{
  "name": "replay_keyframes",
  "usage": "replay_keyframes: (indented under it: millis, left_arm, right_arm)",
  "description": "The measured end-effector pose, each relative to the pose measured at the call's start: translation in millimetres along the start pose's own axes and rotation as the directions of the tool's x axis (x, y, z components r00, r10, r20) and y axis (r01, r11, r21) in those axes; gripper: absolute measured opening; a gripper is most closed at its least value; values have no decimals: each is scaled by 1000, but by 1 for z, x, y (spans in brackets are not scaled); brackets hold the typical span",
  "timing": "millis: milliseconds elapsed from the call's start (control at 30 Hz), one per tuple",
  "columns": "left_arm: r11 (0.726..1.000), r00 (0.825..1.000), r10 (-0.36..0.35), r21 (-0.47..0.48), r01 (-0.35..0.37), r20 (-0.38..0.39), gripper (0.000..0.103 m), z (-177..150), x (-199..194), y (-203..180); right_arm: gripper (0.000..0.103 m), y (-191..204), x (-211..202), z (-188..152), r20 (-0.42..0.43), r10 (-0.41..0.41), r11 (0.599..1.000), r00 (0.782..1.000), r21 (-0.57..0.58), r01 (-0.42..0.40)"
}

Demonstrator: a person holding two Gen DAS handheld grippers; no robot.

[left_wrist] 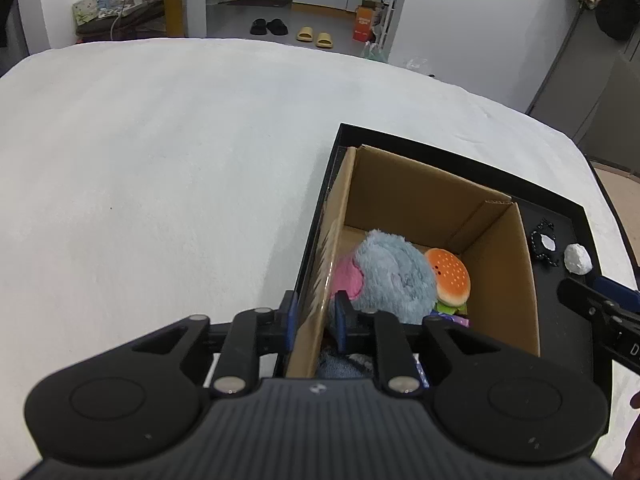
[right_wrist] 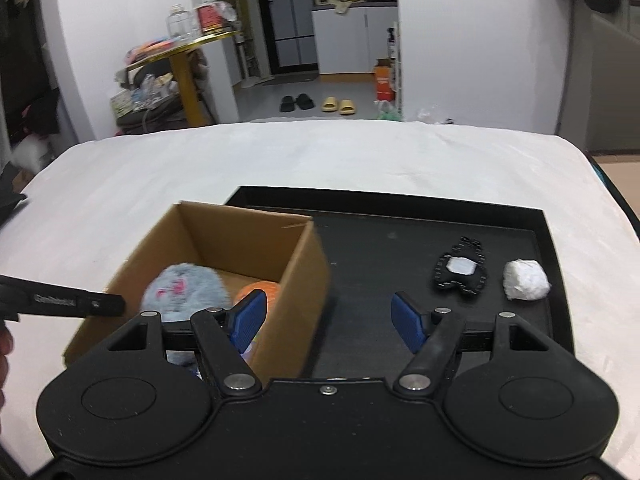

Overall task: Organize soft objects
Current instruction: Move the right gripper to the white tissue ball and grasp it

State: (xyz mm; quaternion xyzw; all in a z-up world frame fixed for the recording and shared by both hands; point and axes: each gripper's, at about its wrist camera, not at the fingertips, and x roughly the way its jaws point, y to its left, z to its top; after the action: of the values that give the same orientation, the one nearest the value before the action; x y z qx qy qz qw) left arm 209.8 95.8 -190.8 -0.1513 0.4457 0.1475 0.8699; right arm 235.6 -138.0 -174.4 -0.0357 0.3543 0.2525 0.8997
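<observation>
Left gripper [left_wrist: 314,322]: your jaws are straddling the cardboard box [left_wrist: 432,200] wall, grip uncertain | Right gripper [right_wrist: 328,316]: your jaws are gaping empty | grey plush [left_wrist: 394,276], burger plush [left_wrist: 448,276] are lying inside the box.

left gripper [left_wrist: 314,322]: 2 fingers straddle cardboard box [left_wrist: 500,272] left wall | box: grey plush [left_wrist: 394,276], burger plush [left_wrist: 448,276] | black tray [left_wrist: 568,220]: white wad [left_wrist: 578,260]
</observation>
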Motion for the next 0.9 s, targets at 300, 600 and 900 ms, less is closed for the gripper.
replay_keyframes:
  millis: [300,600,900]
  left_arm:
    - [999,998,51,14,-52,19,54,5,-1,-12]
    - [995,995,93,36,-94,39,63,11,2,-26]
    - [991,992,120,59,-123,48,71,7,5,-40]
  right_arm:
    - [68,-36,11,-10,15,-83,995,996,47,82]
    - [69,-72,20,-18,32,-122,989,992,83,119]
    - [69,-102,30,-26,41,-160,982,986,106,155]
